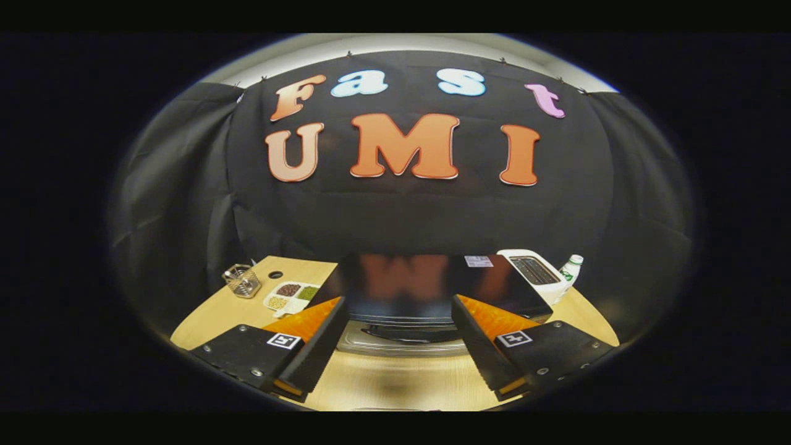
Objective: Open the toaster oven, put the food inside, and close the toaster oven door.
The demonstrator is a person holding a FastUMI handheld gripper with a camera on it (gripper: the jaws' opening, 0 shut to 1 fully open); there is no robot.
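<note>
Gripper: your gripper hangs low over the desk's near edge, fingers spread wide apart with nothing between them but bare wood.
Desk: the wooden desk runs from under the fingers back to the black cloth wall.
Toaster oven: the toaster oven sits mid-desk, just ahead of the fingers and centred in the gap between them; its dark glossy top mirrors the wall, and a silvery front with a dark bar (probably the door handle) faces you. The door looks closed, so in my judgement step one is not yet done.
Food tray: a white divided tray lies left of the oven, beyond your left finger; one compartment holds something dark brown, one green, one pale yellow. It is too small to name the food.
Metal basket: a small wire basket stands near the desk's far left corner; its contents cannot be made out.
Far right: a white appliance with a dark grid on top sits behind the oven, a white bottle with a green label just beside it.
Risk one: the handle is low and blurred; come in too high and your fingers meet the door face and shove the oven back.
Risk two: pull off-centre and the oven may twist toward the tray.
</note>
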